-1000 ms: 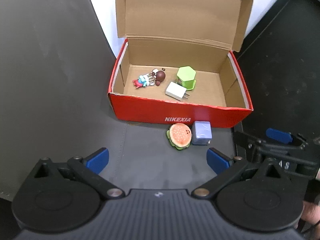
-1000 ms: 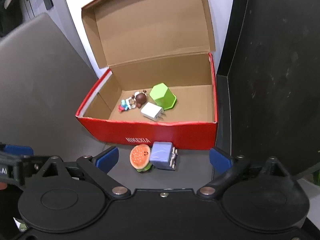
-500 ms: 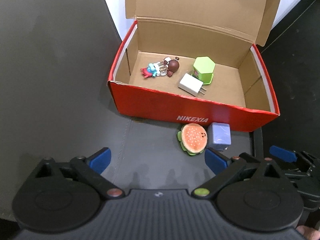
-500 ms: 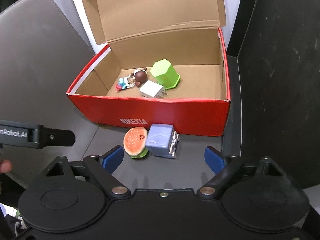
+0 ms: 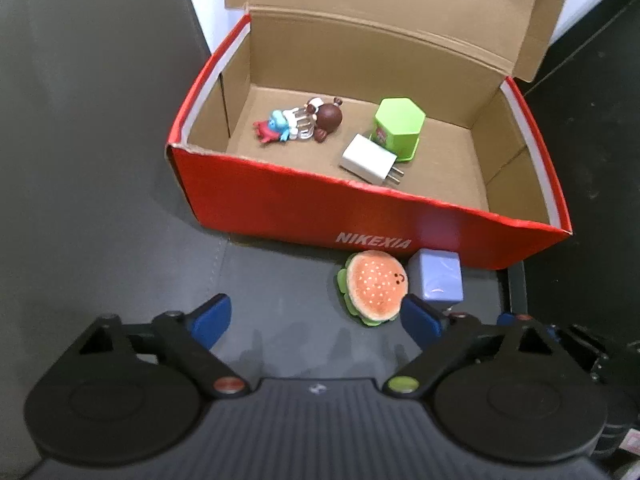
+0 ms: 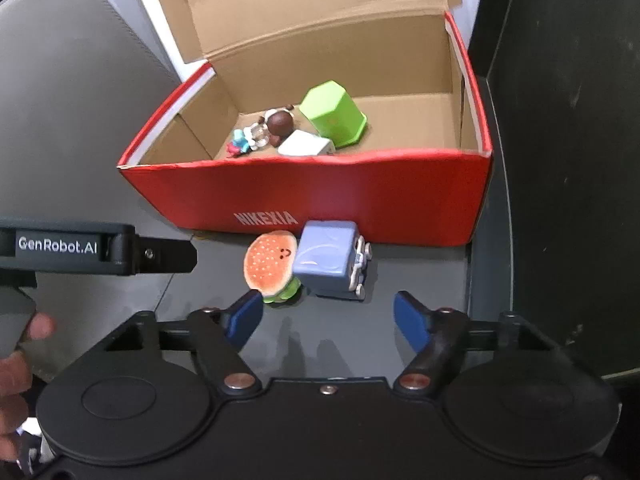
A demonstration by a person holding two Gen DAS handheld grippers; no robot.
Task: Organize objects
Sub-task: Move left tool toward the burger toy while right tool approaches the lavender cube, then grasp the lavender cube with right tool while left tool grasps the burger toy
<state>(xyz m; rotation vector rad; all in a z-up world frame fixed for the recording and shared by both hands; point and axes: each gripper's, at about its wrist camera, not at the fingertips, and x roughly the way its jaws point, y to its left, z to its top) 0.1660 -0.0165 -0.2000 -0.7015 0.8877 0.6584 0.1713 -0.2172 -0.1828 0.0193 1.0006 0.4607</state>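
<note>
a: both grippers lower now, jaws just narrowing, nothing between them.
b: burger toy point(image 6: 271, 266) and blue cube point(image 6: 329, 258) sit outside red box point(image 6: 320, 196); i'd pinch the soft burger's sides.

I see only background here: grey leather-like seat surface point(image 5: 288, 336) with a stitched seam under everything, matching grey padded panel point(image 6: 72, 120) rising on the left, black panel point(image 6: 568, 160) on the right, white wall strip point(image 5: 202, 8) behind.
</note>
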